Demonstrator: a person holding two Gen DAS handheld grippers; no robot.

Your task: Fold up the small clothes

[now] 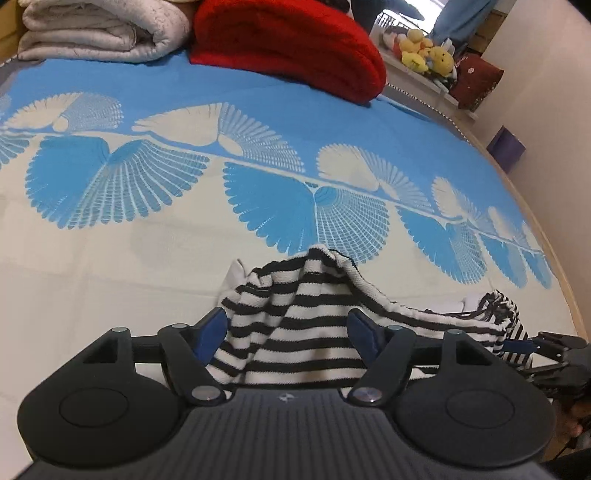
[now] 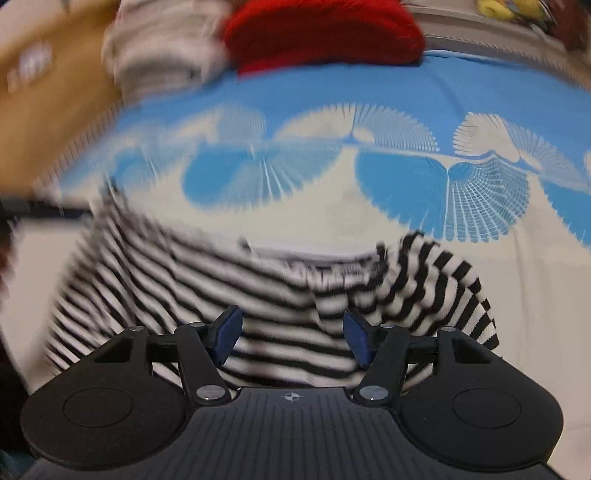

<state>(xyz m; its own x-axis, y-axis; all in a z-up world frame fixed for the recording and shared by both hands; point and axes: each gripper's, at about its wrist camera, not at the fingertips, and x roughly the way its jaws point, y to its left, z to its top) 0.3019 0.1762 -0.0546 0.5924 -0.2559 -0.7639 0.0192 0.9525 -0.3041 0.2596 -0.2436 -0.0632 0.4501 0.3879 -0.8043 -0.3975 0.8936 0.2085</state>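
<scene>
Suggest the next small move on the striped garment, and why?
Probably close the left gripper on the bunched fold of the striped garment between its open jaws. The right gripper is open too, so nothing holds the cloth, which lies rumpled on the bedsheet.

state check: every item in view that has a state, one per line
striped shirt: bunched up on the bed, not folded flat
left gripper: jaws open, shirt between them, not pinched
right gripper: jaws open over the shirt
red blanket: folded, at the far end of the bed
pale quilt: folded, beside it
</scene>
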